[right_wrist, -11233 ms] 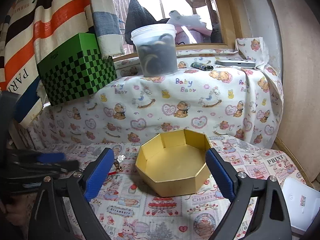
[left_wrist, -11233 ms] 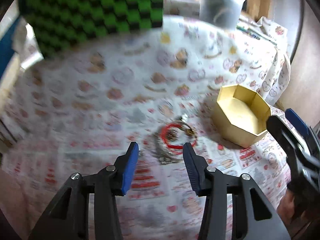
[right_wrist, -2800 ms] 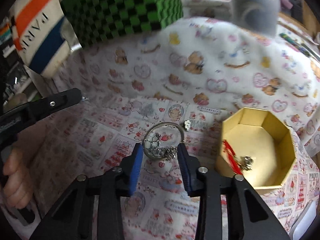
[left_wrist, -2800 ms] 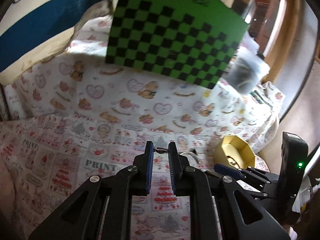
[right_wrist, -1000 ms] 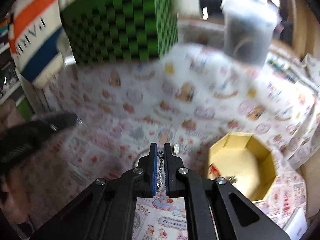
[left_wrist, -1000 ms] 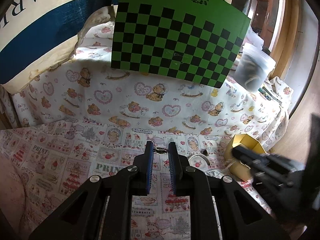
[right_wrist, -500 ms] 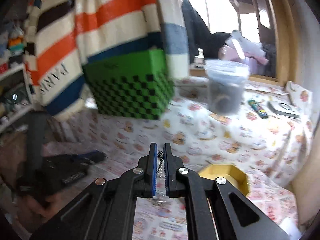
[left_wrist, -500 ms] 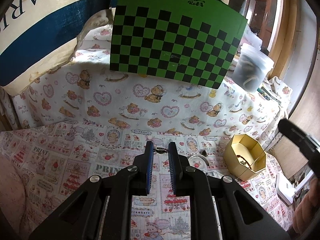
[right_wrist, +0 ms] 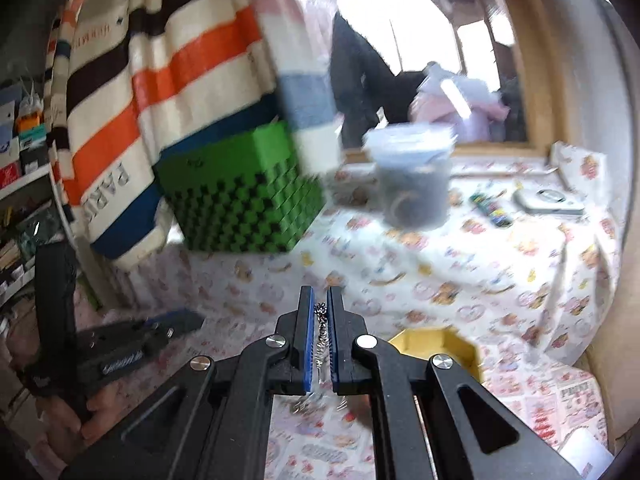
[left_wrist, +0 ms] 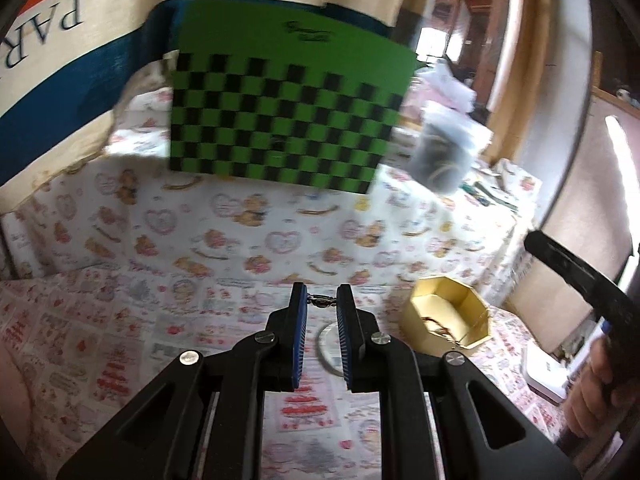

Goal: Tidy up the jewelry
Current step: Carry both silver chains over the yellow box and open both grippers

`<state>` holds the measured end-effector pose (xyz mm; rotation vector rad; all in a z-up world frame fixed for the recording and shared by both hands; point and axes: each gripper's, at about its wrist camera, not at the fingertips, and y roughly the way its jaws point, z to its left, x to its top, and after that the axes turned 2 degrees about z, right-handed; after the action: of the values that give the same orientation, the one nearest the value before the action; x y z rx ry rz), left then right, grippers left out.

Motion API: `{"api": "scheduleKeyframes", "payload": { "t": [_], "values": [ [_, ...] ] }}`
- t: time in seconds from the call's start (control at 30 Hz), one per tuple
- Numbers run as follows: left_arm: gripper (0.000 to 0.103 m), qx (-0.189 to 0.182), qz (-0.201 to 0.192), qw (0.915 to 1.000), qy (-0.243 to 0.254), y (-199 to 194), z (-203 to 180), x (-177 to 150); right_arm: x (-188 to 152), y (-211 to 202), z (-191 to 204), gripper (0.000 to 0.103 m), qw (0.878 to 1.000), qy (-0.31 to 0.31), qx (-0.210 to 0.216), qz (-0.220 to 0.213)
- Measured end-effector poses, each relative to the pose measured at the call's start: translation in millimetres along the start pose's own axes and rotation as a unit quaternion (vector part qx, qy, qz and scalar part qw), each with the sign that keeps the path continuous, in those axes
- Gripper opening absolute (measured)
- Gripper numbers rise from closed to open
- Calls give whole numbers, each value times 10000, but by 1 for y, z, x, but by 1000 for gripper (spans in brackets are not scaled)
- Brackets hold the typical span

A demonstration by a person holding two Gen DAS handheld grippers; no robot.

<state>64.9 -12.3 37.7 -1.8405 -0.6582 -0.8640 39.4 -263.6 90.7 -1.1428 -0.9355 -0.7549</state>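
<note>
Two black grippers, left (left_wrist: 321,301) and right (right_wrist: 318,310); one gold octagonal box (left_wrist: 446,322); one green checkered box (left_wrist: 288,120) at twelve o'clock; one lidded plastic tub (right_wrist: 412,176).

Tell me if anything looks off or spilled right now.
Nothing spilled. The left gripper pinches a small chain piece, the right gripper a silver chain. One ring lies outside the gold box.

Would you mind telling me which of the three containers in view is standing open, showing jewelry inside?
The gold octagonal box on the printed cloth: it has no lid and jewelry lies on its floor. The clear plastic tub wears a lid, and the green checkered box is closed.
</note>
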Motion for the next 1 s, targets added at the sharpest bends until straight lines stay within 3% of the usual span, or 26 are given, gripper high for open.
{"api": "scheduleKeyframes", "payload": {
  "t": [0.07, 0.17, 0.23, 0.47, 0.67, 1.0],
  "values": [
    [14, -155, 7, 9999, 26, 2, -9, -3, -7, -4, -10, 7, 9991, 50, -341, -241],
    [14, -346, 157, 9991, 165, 11, -25, -7, -7, -1, -28, 7, 9994, 226, -220, -104],
    [14, -492, 207, 9983, 238, 15, -36, -7, -5, -1, -42, 7, 9985, 347, -385, -200],
    [14, -1040, 948, 9900, 136, 71, -84, 20, -12, 24, -82, 7, 9954, 950, -89, 125],
    [14, -1005, 1356, 9846, 465, 116, -129, 21, -19, 35, -95, 7, 9930, 1140, -75, 310],
    [14, -783, 1984, 9757, 502, 162, -135, -7, -35, 63, -107, 7, 9873, 1345, -76, 839]
  ]
}}
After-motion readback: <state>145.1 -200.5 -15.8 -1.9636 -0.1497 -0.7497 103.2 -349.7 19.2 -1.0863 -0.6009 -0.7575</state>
